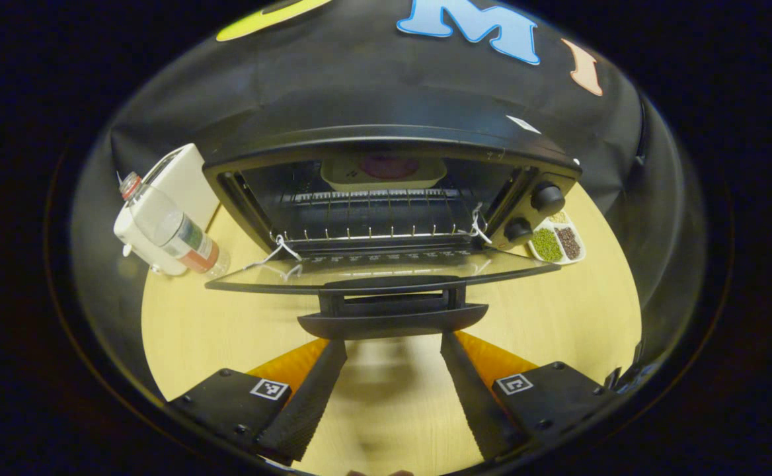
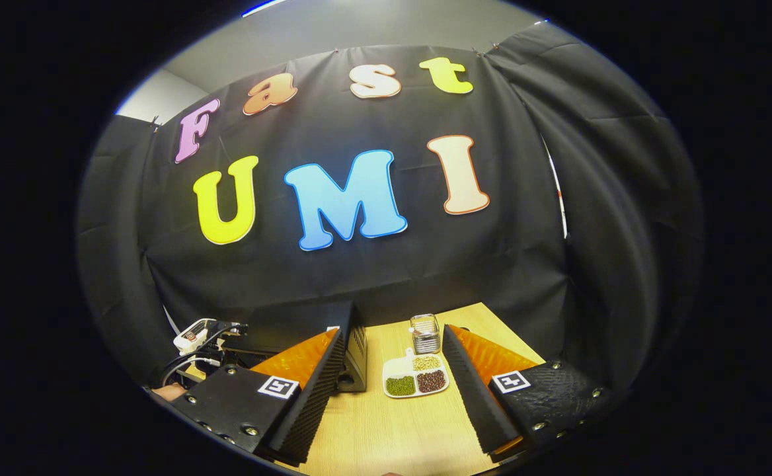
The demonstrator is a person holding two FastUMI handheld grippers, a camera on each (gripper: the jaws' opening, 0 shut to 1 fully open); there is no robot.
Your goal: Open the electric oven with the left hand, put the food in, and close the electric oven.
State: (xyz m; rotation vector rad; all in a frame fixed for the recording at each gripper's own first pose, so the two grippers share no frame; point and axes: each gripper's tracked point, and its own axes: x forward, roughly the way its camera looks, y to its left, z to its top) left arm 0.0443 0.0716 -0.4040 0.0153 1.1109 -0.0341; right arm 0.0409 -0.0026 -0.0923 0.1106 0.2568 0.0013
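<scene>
- Left gripper view faces a black electric toaster oven standing on a pale wooden table, its glass door folded down flat toward the camera
- the door's black bar handle sits just beyond the tips of the left gripper, whose two fingers stand well apart with nothing between them; they hold nothing and are not touching the handle
- inside the oven, a cream-coloured tray with a dark reddish piece of food rests at the back on the wire rack
- two black knobs sit one above the other on the oven's right-hand panel
- white strings hang at both front corners of the oven's mouth
- a clear plastic bottle with a red and green label leans against a white appliance to the left of the oven
- a white divided dish of green, brown and pale beans lies just beside the oven's right side
- Right gripper view looks out from the right gripper, raised and pointing at the booth wall; its fingers are spread wide and empty
- between those fingers, farther off, the same bean dish lies on the table with a small clear glass jar just behind it, and the oven's dark side stands to the left
</scene>
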